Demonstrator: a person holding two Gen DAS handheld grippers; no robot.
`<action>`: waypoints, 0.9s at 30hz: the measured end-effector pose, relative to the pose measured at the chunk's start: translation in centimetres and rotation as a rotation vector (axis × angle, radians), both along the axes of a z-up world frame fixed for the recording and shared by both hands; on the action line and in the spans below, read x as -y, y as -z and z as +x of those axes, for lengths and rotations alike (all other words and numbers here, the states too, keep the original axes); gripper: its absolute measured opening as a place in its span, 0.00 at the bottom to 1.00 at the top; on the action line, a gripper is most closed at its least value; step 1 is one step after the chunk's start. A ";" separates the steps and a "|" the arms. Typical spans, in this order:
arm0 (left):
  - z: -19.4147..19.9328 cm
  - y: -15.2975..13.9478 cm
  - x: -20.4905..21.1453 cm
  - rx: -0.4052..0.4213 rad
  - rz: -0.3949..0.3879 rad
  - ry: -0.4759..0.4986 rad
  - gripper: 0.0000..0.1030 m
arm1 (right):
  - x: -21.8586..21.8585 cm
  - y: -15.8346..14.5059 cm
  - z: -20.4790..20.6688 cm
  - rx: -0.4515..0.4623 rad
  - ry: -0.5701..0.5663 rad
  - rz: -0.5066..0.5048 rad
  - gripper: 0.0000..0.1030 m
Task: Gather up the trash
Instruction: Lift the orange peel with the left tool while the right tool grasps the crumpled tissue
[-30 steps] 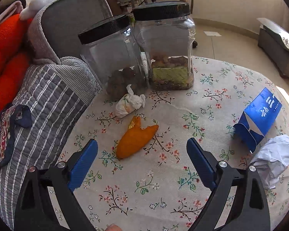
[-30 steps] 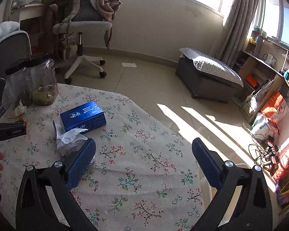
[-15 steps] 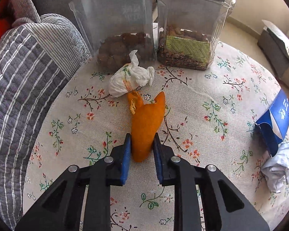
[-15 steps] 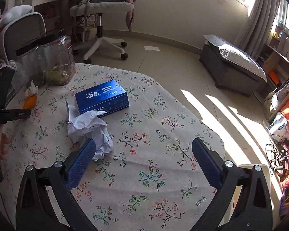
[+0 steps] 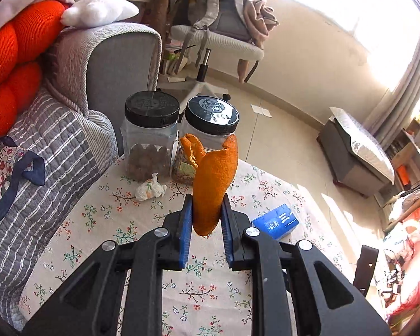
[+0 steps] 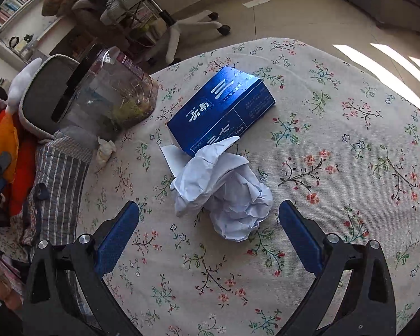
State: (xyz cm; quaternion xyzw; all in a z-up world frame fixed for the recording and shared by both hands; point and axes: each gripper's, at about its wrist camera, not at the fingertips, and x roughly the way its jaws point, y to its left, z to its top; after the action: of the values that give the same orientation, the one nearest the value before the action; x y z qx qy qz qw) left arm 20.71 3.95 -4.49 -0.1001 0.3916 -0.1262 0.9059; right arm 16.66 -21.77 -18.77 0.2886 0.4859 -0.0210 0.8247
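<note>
My left gripper point(image 5: 206, 210) is shut on an orange peel point(image 5: 214, 179) and holds it in the air above the floral table point(image 5: 103, 224). A small crumpled tissue point(image 5: 150, 189) lies on the table by the jars; it also shows in the right wrist view point(image 6: 105, 149). My right gripper point(image 6: 208, 224) is open, its blue pads on either side of a crumpled white paper ball point(image 6: 224, 193), just in front of it. A blue carton point(image 6: 224, 112) lies behind the paper ball; it also shows in the left wrist view point(image 5: 278, 220).
Two clear jars with black lids point(image 5: 151, 134) point(image 5: 210, 128) stand at the table's far edge. A grey striped sofa arm point(image 5: 42, 151) with orange cushions point(image 5: 8, 56) borders the table's left. An office chair point(image 5: 218, 36) and a grey ottoman point(image 5: 352, 156) stand on the floor beyond.
My left gripper closed on the orange peel and lifted it off the table. My right gripper moved forward and down toward the paper ball, which now sits between its open fingers.
</note>
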 end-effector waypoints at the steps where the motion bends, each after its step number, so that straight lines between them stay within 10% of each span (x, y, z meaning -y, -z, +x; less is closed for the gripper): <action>1: -0.1 0.0 0.0 -0.011 -0.012 -0.010 0.19 | 0.2 0.4 0.3 -0.009 0.016 0.007 0.93; 7: -0.8 0.2 -0.3 -0.034 -0.036 -0.044 0.19 | 0.6 3.5 2.0 -0.059 0.036 0.082 0.94; 13: 0.0 2.5 0.4 -0.069 -0.007 -0.029 0.19 | 0.0 2.8 2.4 0.002 -0.010 0.057 0.61; 27: -1.3 2.6 1.7 -0.028 0.023 -0.032 0.19 | -1.7 -6.6 -1.1 0.223 -0.035 -0.189 0.56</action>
State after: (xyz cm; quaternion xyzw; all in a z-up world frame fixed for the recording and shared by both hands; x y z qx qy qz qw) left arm 19.39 2.27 -7.05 -0.0979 0.4041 -0.1059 0.9033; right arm 15.55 -20.09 -12.13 0.2017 0.3920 -0.0200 0.8974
